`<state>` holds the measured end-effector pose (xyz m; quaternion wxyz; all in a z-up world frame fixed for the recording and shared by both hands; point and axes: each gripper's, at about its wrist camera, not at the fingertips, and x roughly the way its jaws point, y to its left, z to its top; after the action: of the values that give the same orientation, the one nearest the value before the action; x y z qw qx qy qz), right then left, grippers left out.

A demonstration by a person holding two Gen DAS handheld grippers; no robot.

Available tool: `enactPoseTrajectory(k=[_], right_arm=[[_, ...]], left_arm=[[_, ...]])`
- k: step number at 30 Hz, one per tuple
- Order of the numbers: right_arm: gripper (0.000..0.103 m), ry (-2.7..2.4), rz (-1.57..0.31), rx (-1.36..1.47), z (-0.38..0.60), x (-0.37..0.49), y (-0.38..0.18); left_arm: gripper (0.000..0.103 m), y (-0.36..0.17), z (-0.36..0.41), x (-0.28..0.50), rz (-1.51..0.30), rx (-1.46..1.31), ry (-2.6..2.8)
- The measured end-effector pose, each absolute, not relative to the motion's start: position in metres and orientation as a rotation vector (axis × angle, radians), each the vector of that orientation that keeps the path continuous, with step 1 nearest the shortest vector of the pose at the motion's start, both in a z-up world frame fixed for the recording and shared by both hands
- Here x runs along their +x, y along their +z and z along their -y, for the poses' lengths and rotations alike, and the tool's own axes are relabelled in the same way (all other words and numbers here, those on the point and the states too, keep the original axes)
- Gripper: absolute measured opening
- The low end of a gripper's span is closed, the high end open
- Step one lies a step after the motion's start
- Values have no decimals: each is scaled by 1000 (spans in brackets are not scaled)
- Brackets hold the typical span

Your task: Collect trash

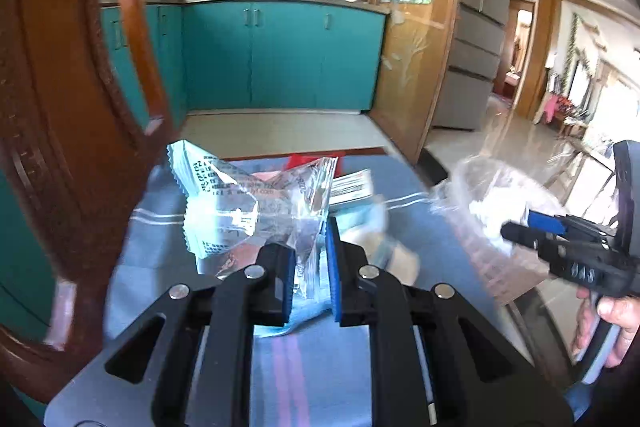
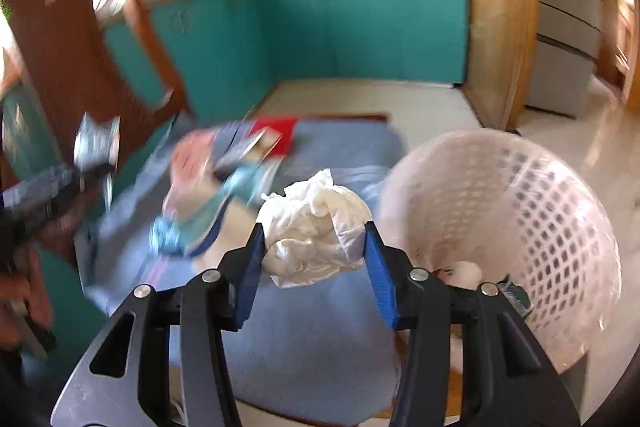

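My left gripper [image 1: 308, 247] is shut on a crinkled clear and teal plastic wrapper [image 1: 240, 203], held up above the blue tablecloth [image 1: 320, 367]. My right gripper [image 2: 314, 227] is shut on a crumpled white tissue [image 2: 316, 231], lifted over the cloth just left of a white perforated basket [image 2: 520, 219]. The basket lies tilted with its mouth toward me and some trash inside. Blurred at the left of the right wrist view, the left gripper [image 2: 94, 173] carries its wrapper [image 2: 98, 141]. The left wrist view shows the right gripper [image 1: 520, 231] beside the blurred basket [image 1: 480, 195].
More wrappers lie on the cloth: a red packet [image 2: 280, 135], teal and pink packets [image 2: 208, 187]. A carved wooden chair [image 1: 60, 107] stands close at the left. Teal kitchen cabinets [image 1: 280, 59] and a grey fridge [image 1: 476, 47] lie beyond. A hand [image 1: 616, 319] holds the right gripper's handle.
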<state>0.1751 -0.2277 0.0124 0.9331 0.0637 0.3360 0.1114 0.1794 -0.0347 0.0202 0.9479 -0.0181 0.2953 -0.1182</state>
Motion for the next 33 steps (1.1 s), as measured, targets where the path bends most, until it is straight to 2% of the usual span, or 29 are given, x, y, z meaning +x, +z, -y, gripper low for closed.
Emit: enactPoseTrajectory(k=[4, 8, 10, 11, 13, 14, 15, 18, 23, 33], right_arm=[[52, 86, -617, 264, 280, 172, 20], [76, -83, -603, 331, 324, 172, 14], [83, -200, -585, 382, 349, 164, 12], [90, -241, -561, 423, 359, 157, 15], [96, -294, -496, 490, 375, 145, 20], [97, -302, -467, 496, 377, 140, 23], [97, -307, -441, 490, 378, 136, 27], [97, -287, -424, 470, 375, 134, 30], [97, -157, -469, 397, 344, 147, 31], [97, 174, -573, 101, 203, 153, 27]], left_arm=[[16, 23, 102, 190, -601, -11, -368], [18, 25, 174, 200, -595, 14, -495], [22, 24, 208, 213, -612, -23, -554], [27, 24, 222, 216, -618, -27, -571], [57, 17, 249, 225, -633, -3, -588], [82, 14, 257, 228, -637, 32, -566], [90, 13, 259, 227, -628, 58, -535], [92, 14, 240, 223, -606, 79, -462], [98, 20, 155, 190, -567, 97, -323], [99, 23, 27, 147, -575, 67, -70]])
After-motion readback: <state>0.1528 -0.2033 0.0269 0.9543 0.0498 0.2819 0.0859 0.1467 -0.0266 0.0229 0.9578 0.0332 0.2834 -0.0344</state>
